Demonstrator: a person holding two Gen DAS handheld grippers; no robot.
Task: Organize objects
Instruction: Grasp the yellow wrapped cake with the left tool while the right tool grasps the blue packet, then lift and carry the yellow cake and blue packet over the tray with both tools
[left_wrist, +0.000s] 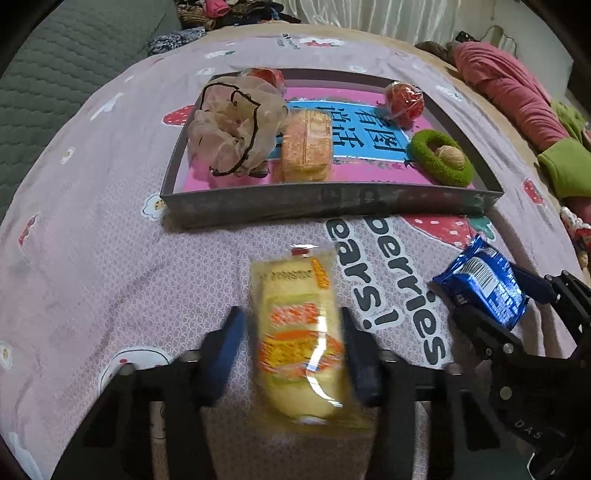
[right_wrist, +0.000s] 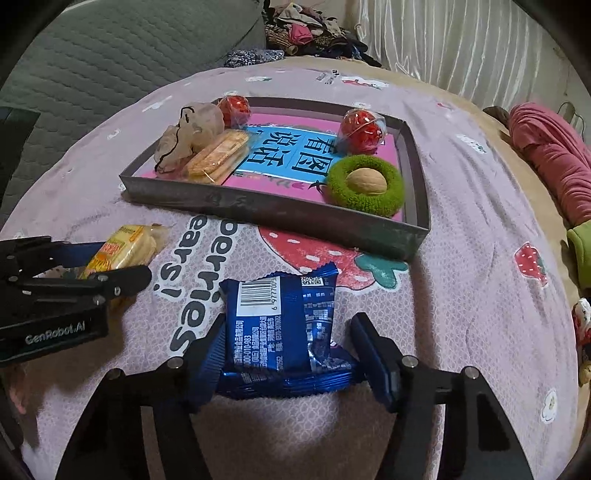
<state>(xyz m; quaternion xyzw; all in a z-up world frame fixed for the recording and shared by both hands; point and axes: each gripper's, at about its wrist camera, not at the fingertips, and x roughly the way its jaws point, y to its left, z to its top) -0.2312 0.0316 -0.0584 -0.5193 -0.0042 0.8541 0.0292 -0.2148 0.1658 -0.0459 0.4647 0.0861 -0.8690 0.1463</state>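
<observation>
Blurred yellow packet (left_wrist: 301, 339) between claw fingers (left_wrist: 356, 354)

- My left gripper (left_wrist: 291, 354) sat low, its jaws parted around a yellow snack pack (left_wrist: 299, 332).
- My right gripper (right_wrist: 291, 354) flanked a blue packet (right_wrist: 280, 325), jaws wide.

Two yellow cracker packets: one on the bedsheet (left_wrist: 301, 339), one in the tray (left_wrist: 306, 146). Two red wrapped balls (right_wrist: 364, 129) (right_wrist: 234, 109). One blue snack packet (right_wrist: 280, 325), one green ring (right_wrist: 365, 186) with one walnut (right_wrist: 366, 181) inside, one sheer pouch (right_wrist: 188, 136), one grey tray (right_wrist: 266, 206).
</observation>
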